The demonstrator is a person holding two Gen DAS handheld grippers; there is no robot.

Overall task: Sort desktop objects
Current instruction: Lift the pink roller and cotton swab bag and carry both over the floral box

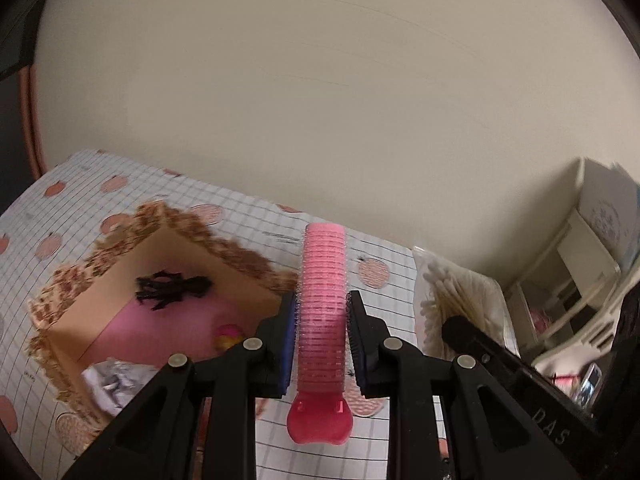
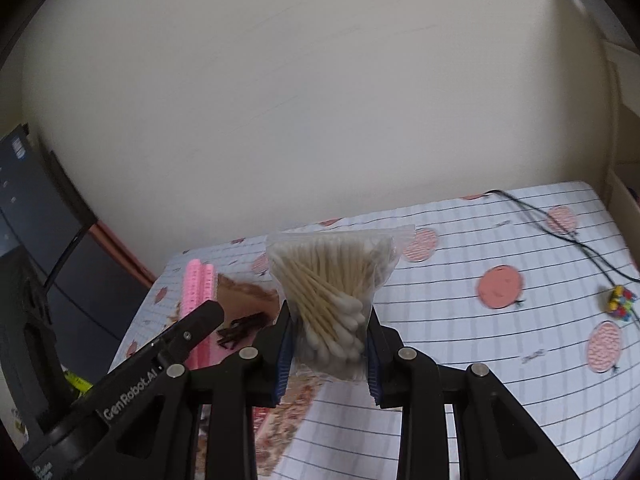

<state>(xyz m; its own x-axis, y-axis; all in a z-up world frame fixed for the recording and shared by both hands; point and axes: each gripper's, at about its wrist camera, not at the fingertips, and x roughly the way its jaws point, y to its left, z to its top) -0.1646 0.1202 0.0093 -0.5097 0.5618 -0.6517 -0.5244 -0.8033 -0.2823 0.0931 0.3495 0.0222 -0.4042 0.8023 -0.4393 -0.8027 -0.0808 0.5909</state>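
Left wrist view first: your left gripper (image 1: pixel 322 344) is clamped on a pink hair roller (image 1: pixel 322 304), the blue pads pressing its sides while its red clip end hangs below the fingers. The roller is lifted above the table (image 1: pixel 256 224), which wears a gridded cloth with pink spots. Below and to the left of it sits an open box (image 1: pixel 168 276) with a leopard-print rim; a black hair tie (image 1: pixel 172 286) lies inside. Toward the table's right edge a bag of cotton swabs (image 1: pixel 456 296) shows, with the other gripper's black finger in front of it.

Right wrist view: your right gripper (image 2: pixel 330 354) is closed on the bag of cotton swabs (image 2: pixel 332 292), holding it upright and clear of the table (image 2: pixel 500 360). The pink roller (image 2: pixel 198 304) appears to the left, above the box (image 2: pixel 248 292). Near the table's right edge lies a black cord (image 2: pixel 560 232) with a multicoloured charm (image 2: pixel 622 303).
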